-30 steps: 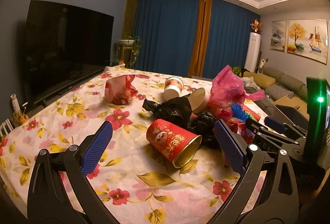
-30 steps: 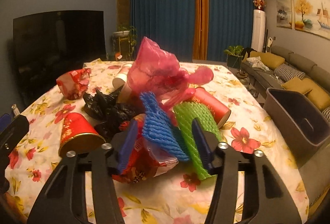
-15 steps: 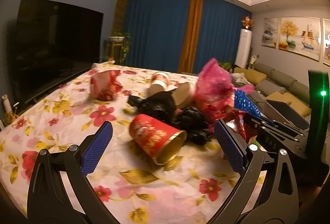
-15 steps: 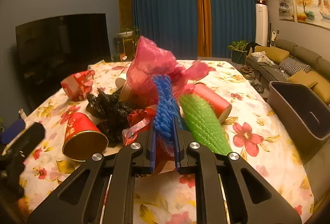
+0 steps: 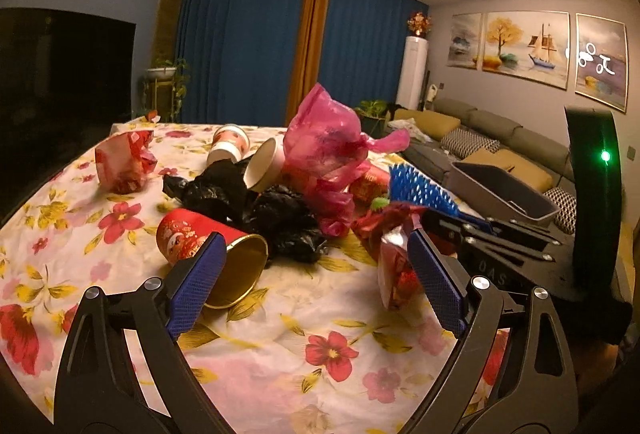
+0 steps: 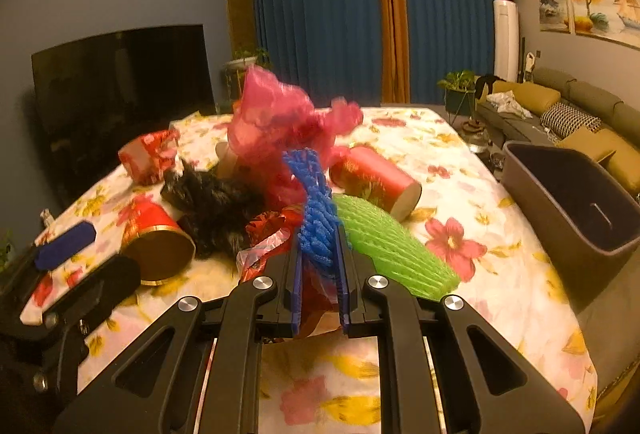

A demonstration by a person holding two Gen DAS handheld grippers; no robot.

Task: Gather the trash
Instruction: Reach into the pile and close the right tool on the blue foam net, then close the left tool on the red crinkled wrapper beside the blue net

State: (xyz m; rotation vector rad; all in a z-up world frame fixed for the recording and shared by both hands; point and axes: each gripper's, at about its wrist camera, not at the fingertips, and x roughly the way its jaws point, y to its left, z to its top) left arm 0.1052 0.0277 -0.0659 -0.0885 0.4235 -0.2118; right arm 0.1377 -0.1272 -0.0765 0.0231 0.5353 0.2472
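A heap of trash lies on the flowered table (image 5: 304, 330). My right gripper (image 6: 319, 254) is shut on a blue foam net (image 6: 316, 206) together with a red foil wrapper (image 6: 272, 238), held just above the cloth; the net also shows in the left wrist view (image 5: 420, 190). My left gripper (image 5: 316, 274) is open and empty, low over the table's near side, with a fallen red and gold cup (image 5: 212, 254) by its left finger. A green foam net (image 6: 392, 250) lies right of my right gripper.
A pink plastic bag (image 5: 328, 146), black bags (image 5: 256, 202), paper cups (image 5: 264, 164), a red cup (image 6: 376, 182) and a crumpled red packet (image 5: 124, 162) fill the middle. A grey bin (image 6: 572, 210) stands off the table's right edge. A sofa is behind it.
My right gripper has closed on the blue foam net and the red wrapper and raised them slightly. My left gripper has swung to the right, staying open.
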